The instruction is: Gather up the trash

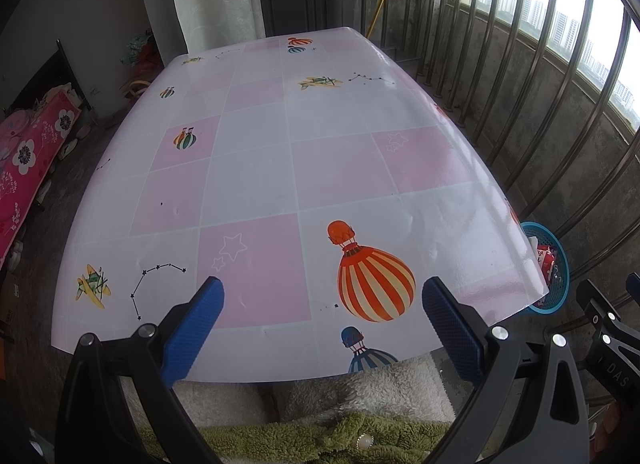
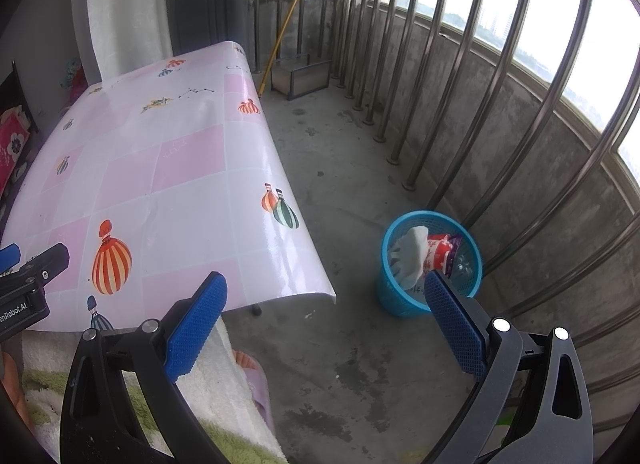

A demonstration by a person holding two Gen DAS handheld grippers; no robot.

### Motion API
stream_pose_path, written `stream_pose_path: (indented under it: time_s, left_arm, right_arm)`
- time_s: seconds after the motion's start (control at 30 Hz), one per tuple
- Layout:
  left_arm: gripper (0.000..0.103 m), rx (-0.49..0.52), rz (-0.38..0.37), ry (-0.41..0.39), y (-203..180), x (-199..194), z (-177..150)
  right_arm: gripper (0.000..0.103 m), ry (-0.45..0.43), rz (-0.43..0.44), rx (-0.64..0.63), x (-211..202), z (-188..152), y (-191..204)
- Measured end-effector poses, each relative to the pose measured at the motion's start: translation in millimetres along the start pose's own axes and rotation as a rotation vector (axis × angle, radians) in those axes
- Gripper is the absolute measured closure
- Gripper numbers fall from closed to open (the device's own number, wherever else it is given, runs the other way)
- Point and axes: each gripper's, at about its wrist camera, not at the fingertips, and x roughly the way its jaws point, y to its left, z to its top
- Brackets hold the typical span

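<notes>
A blue mesh trash basket (image 2: pixel 390 296) stands on the concrete floor right of the table; it also shows in the left wrist view (image 1: pixel 558 296). It holds white crumpled paper (image 2: pixel 412 254), a red-and-white wrapper (image 2: pixel 440 254) and clear plastic (image 2: pixel 464 264). My right gripper (image 2: pixel 324 304) is open and empty, held above the floor near the table's corner, its right finger in front of the basket. My left gripper (image 1: pixel 322 308) is open and empty over the table's near edge. The table (image 1: pixel 256 167) has a pink-and-white balloon-print cloth with no loose items on it.
Metal railing bars (image 2: pixel 440 111) and a low concrete wall (image 2: pixel 560 183) run along the right. A metal box frame (image 2: pixel 300 75) and a yellow broom handle (image 2: pixel 284 27) stand at the far end. A pink floral bed (image 1: pixel 28 167) is at left. The person's fuzzy clothing (image 1: pixel 320 440) is below.
</notes>
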Motion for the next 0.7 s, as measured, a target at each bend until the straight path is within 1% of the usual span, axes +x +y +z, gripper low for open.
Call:
stream_pose_path:
  time_s: [0.7]
  left_arm:
    - [0.006,0.000,0.000,-0.002,2.2,-0.7,0.2]
  right_arm:
    - [0.008,-0.001,0.007,-0.003,1.0,-0.3,-0.7]
